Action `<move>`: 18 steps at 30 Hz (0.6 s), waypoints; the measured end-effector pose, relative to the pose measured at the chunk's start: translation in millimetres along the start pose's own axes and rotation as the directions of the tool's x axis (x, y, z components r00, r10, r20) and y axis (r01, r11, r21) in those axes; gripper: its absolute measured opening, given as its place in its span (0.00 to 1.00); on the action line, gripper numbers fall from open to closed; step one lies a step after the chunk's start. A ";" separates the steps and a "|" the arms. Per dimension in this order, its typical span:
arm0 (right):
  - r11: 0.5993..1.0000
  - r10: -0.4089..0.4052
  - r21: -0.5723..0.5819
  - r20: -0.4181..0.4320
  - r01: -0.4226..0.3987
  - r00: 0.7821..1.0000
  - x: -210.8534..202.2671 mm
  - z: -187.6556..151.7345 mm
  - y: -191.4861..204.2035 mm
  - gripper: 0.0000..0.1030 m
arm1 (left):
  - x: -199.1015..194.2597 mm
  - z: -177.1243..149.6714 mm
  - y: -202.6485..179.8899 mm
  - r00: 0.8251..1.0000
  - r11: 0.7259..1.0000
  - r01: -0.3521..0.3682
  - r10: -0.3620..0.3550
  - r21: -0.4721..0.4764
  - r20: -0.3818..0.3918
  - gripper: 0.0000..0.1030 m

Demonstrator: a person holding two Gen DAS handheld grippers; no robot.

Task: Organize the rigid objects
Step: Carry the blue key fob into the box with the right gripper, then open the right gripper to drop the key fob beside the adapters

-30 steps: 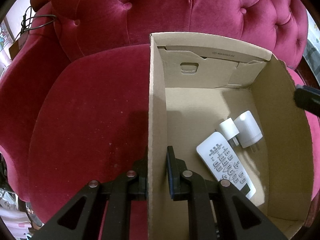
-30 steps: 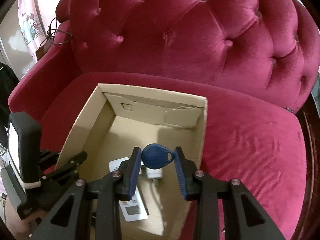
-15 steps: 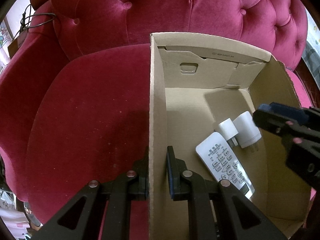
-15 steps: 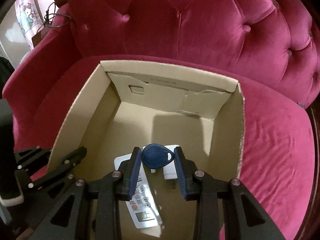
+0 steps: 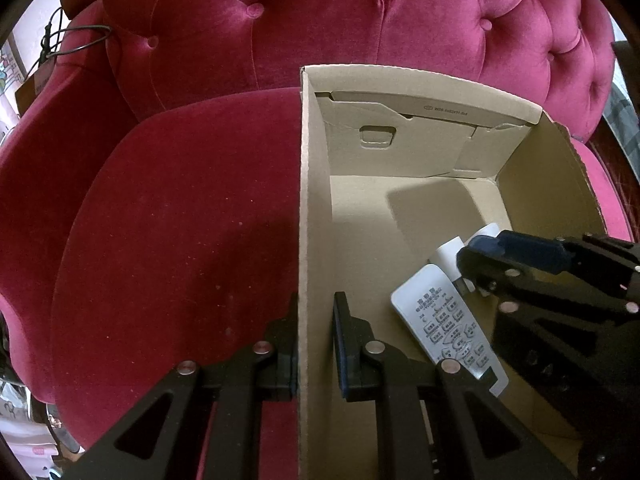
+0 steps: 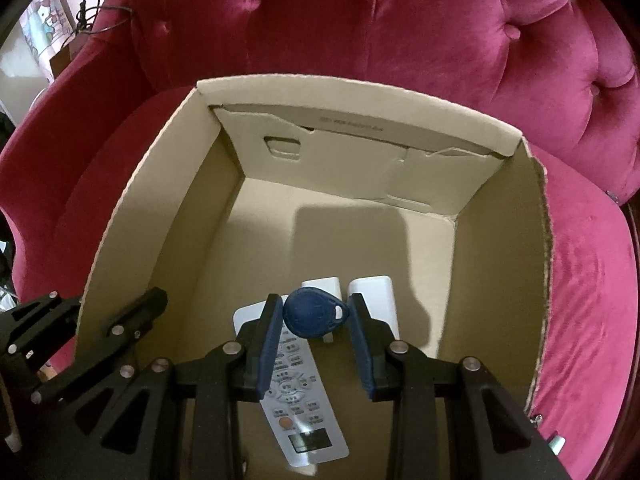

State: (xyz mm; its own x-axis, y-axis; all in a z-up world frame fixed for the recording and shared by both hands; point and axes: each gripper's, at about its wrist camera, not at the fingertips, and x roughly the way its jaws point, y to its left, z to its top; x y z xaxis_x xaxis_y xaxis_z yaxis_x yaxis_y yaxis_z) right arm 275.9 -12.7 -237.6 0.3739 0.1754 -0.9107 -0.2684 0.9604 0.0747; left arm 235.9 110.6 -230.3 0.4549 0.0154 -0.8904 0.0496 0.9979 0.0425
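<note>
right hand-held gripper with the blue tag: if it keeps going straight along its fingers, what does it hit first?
Probably the white remote and the two white chargers on the floor of the cardboard box. They lie right behind the blue key tag held in the right hand-held gripper; depth is unclear.

A blue key fob (image 6: 316, 313) hangs above a white remote (image 6: 298, 396) and two white chargers (image 6: 374, 300) — all within the cardboard box (image 6: 168, 184).

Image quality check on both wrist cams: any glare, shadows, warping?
Left wrist: strong fisheye bend on the cardboard box wall, dark vignette corners, gripper shadow on the box floor. Right wrist: glare patch on the remote near its display, soft shadow behind the blue key fob, mostly sharp.
</note>
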 end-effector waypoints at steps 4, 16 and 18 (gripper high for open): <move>1.000 -0.001 -0.004 -0.006 0.001 1.000 2.8 -1.3 3.2 0.35 | -0.2 0.4 -0.4 1.000 1.000 -0.001 0.001 0.000 0.000 0.14; 1.000 0.009 0.015 -0.003 -0.009 1.000 2.6 -1.0 -0.4 0.48 | -0.2 0.3 -1.1 1.000 1.000 -0.002 0.002 0.002 0.000 0.14; 1.000 0.010 0.016 0.002 -0.010 1.000 -0.7 -0.6 -1.1 0.48 | -0.3 0.2 -0.7 1.000 1.000 -0.001 0.001 0.002 0.000 0.14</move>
State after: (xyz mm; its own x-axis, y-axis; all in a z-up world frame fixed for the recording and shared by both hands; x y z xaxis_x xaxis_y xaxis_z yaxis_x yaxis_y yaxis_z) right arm 275.4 -14.0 -237.4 0.3726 0.1853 -0.9093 -0.2578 0.9620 0.0904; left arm 235.9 109.9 -230.0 0.4551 0.0160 -0.8903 0.0508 0.9977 0.0439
